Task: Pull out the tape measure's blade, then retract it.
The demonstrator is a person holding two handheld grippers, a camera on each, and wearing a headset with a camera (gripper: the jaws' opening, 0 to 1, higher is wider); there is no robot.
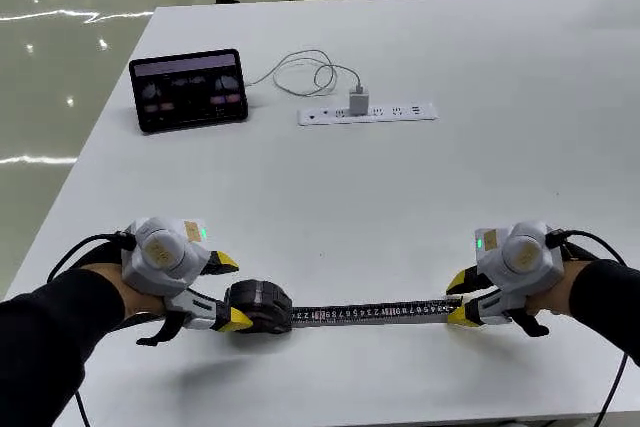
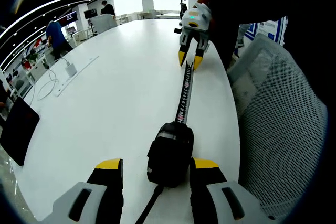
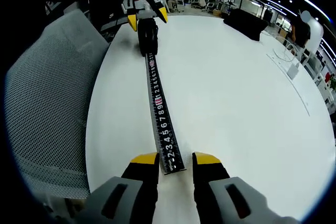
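**Checking the extended blade**

Your left gripper (image 1: 233, 292) rests at the left of the white table (image 1: 450, 177), near its front edge. Its jaws stand open, wider than the black tape measure case (image 1: 259, 306) that lies between them. In the left gripper view, one finger (image 2: 207, 182) appears to touch the tape measure case, while a strip of bare table shows between it and the other finger.

The blade (image 1: 375, 312) runs out to the right in a straight line, flat on the table with its numbered face up. Its free end lies between the yellow tips of your right gripper (image 1: 459, 299). In the right gripper view those jaws are also apart, one on each side of the blade end. A narrow gap shows on both sides, so they do not pinch it.

Farther back on the table, a dark tablet (image 1: 189, 89) stands at the left. To its right lies a white power strip (image 1: 368, 113) with a plugged-in charger (image 1: 358, 101) and a looped cable (image 1: 310, 72).
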